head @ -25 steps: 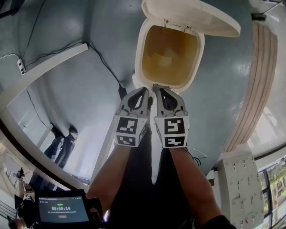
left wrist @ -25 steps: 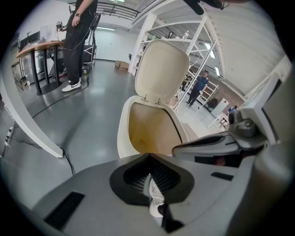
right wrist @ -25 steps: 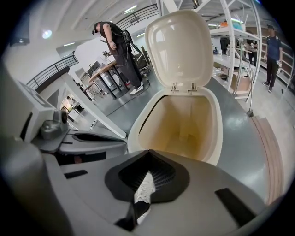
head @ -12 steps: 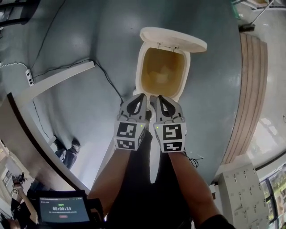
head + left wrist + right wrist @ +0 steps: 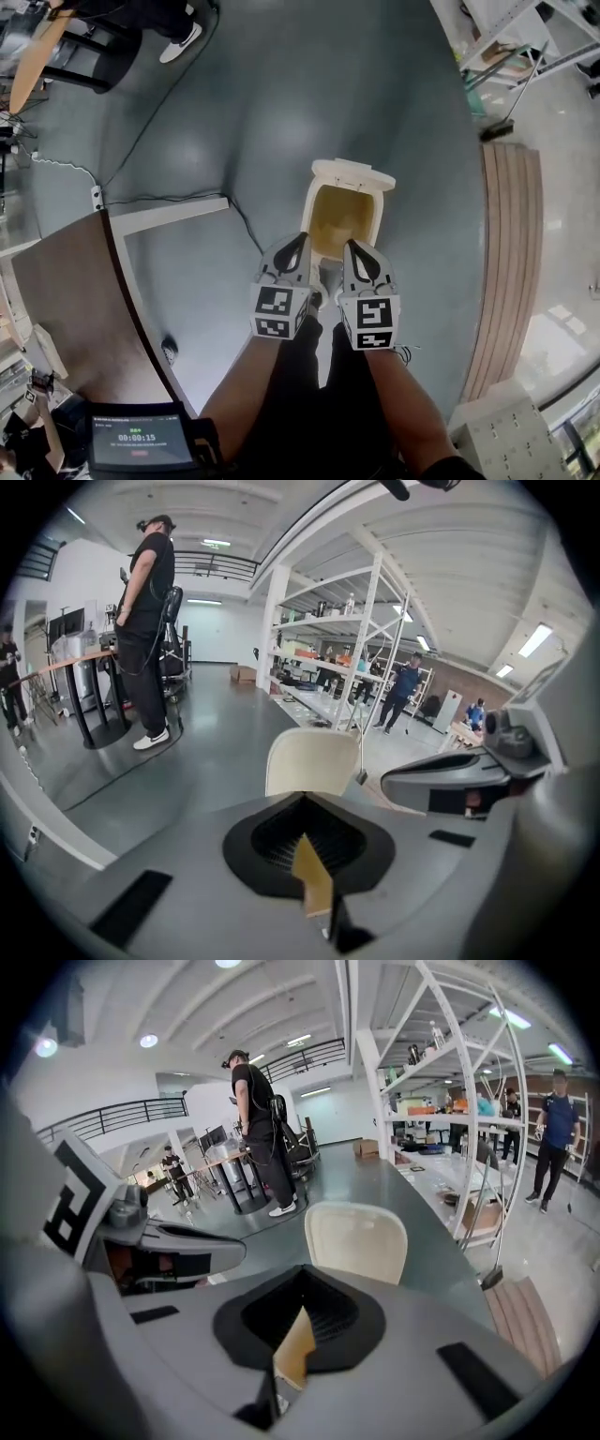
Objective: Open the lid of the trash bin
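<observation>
Noting left gripper (image 5: 298, 246) lower centre, fingers clenched on nothing. Trash bin (image 5: 328, 220) stands mid-frame, lid (image 5: 352, 174) already tipped upright. Right gripper (image 5: 353, 247) clenched empty too. Lid looks light, stiff plastic; I'd take its front lip.

Gripper views show only the lid (image 5: 312, 761); the trash bin (image 5: 307, 217) body is hidden.

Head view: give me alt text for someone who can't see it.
A cream trash bin stands open on the grey floor, its lid tipped back, showing a yellowish inside. At its near edge, the person's left gripper and right gripper hang side by side, both shut and empty.
</observation>
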`<state>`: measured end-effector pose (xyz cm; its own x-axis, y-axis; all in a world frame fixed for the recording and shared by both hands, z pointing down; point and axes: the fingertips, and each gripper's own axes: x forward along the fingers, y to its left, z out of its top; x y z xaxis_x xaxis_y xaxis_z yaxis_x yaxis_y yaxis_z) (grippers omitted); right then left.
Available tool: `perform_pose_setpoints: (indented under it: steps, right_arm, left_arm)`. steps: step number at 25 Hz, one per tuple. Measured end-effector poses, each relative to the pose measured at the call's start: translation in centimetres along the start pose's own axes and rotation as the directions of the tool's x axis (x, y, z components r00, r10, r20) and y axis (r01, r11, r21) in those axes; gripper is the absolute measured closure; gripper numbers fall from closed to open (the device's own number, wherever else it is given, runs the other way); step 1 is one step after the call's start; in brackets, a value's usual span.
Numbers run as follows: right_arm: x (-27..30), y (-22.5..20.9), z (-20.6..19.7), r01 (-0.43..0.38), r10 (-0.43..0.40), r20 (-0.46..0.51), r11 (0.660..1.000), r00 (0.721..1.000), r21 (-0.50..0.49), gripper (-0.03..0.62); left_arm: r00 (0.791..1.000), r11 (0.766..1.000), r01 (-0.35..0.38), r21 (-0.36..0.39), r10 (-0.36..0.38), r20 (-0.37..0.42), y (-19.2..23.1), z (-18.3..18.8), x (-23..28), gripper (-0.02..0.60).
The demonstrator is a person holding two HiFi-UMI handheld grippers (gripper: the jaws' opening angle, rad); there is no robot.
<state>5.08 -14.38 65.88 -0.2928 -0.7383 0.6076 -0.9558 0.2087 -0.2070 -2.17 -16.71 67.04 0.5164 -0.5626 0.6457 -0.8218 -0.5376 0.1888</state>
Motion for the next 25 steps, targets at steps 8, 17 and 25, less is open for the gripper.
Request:
perform_pose_setpoints:
  steps: [8, 17, 25]
  right_arm:
    - [-5.5, -0.7, 8.7, 0.034, -0.033, 0.095, 0.999, 0.995, -0.009, 0.595]
    - [-8.7, -4.7, 24.7, -0.012, 0.039, 0.270, 0.995, 0.962, -0.100, 0.595]
    - [-12.1, -1.8, 27.2, -0.080, 0.137, 0.264, 0.973, 0.955, -0.216, 0.595]
  left_arm:
    - [0.993, 0.999, -0.028, 0.024, 0.025, 0.119, -2.2, 10.8, -5.4, 0.581]
    - [0.969, 0.998, -0.046, 0.052, 0.032, 0.243, -5.1, 26.3, -6.5, 0.581]
    - [0.959, 0.998, -0.020, 0.060, 0.003, 0.282, -8.3, 30.3, -10.1, 0.581]
